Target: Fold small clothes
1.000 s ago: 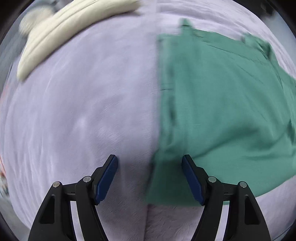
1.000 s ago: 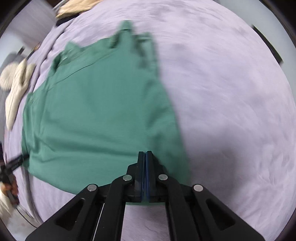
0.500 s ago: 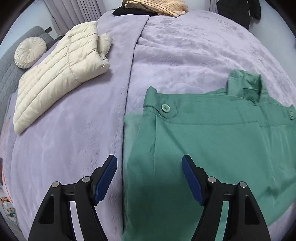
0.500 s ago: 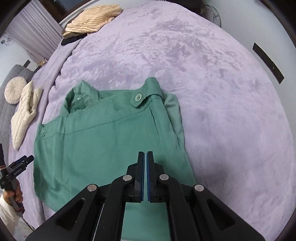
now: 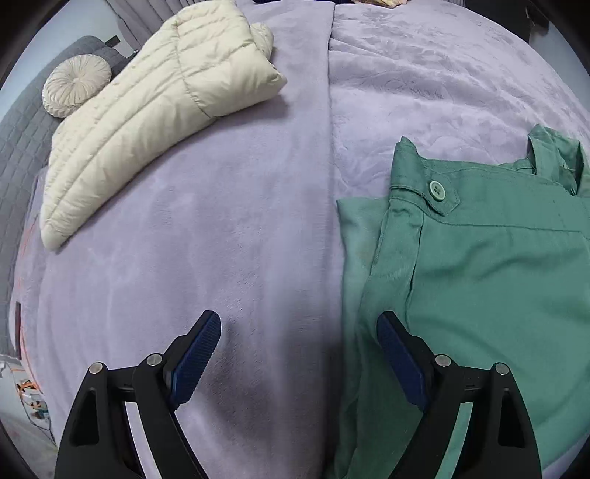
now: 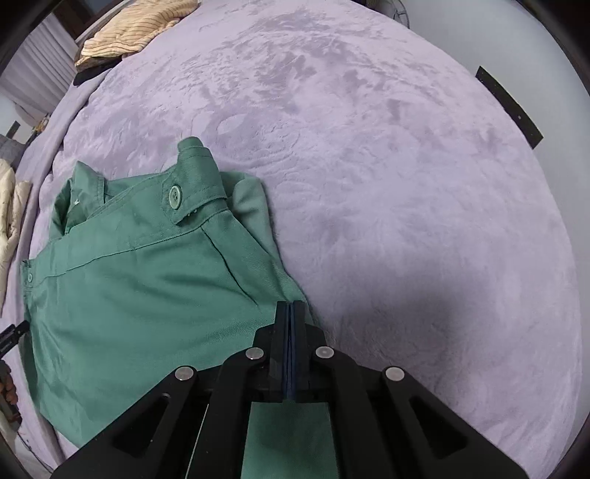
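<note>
Hovering L gripper (image 5: pixel 298 318) over lilac bedspread (image 5: pixel 239 228), pointed steeply down, jaws spread wide and just been opening further; nothing pinched. Straddles L edge of green garment (image 5: pixel 479 294): R pad over green cloth, L pad over bare bedspread, cloth edge showing in the gap, pressed by neither pad. Finds garment lying flat from 2 to 5 o'clock in L wrist view, waistband end twd 2 o'clock w/ green button (image 5: pixel 437 188) on a tab. Shows cream puffer jacket (image 5: pixel 158 110) at 10-11 o'clock, well apart from garment, w/ round cushion (image 5: pixel 75 84) just beyond it on grey quilted cover (image 5: pixel 18 154). Holds R gripper (image 6: pixel 291 307) w/ pads pressed together, tips at garment's R edge, approx 6 o'clock in R wrist view; shows green cloth under the fingers as well, but cannot tell whether any is nipped btwn pads. Places garment at 7 to 10 o'clock in that view, waistband twd 10-11 o'clock, w/ bare bedspread filling 12 to 4 o'clock. Shows tan striped clothes (image 6: pixel 136 29) at 11 o'clock near far edge of bed, well apart from garment. Catches a dark tip of L gripper at 9 o'clock rim, just beside garment's far edge.
</note>
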